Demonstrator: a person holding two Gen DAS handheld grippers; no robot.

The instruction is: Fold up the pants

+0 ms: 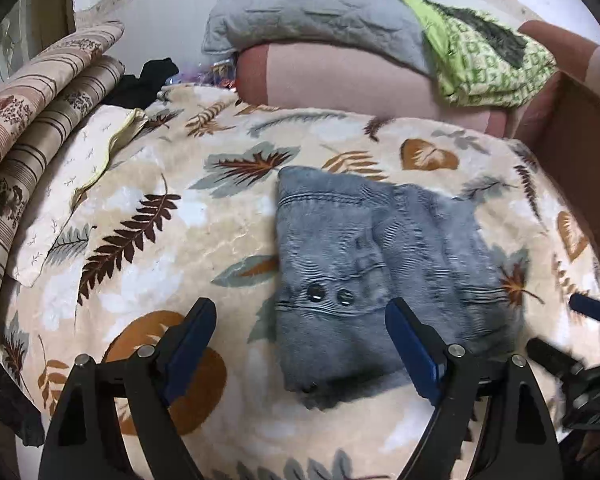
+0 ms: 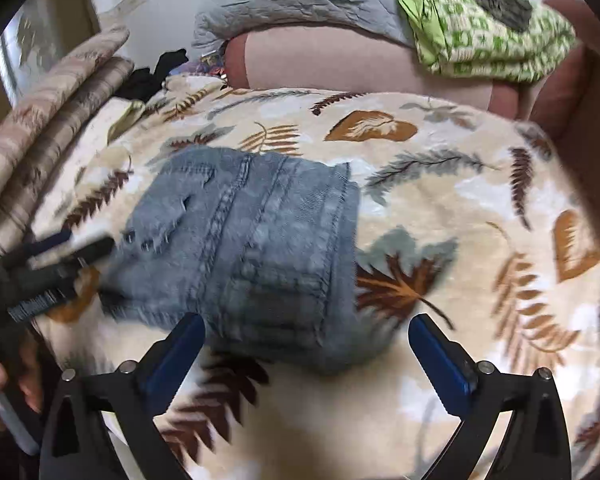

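The grey-blue denim pants (image 1: 364, 264) lie folded into a compact rectangle on the leaf-patterned blanket (image 1: 148, 216); two dark buttons show near their near edge. My left gripper (image 1: 300, 312) is open and empty, its fingers straddling the near left part of the pants, just above them. In the right wrist view the pants (image 2: 252, 240) lie ahead and left. My right gripper (image 2: 306, 328) is open and empty over their near right corner. The left gripper shows at the left of that view (image 2: 68, 256), and the right gripper at the right edge of the left wrist view (image 1: 588, 320).
Striped folded bedding (image 1: 32, 128) lies at the left. A grey pillow (image 1: 312, 8), a pink cushion (image 1: 348, 80) and a green patterned cloth (image 1: 488, 56) lie at the back. A brown board (image 1: 580, 152) stands at the right. Black clothing (image 1: 140, 80) lies at back left.
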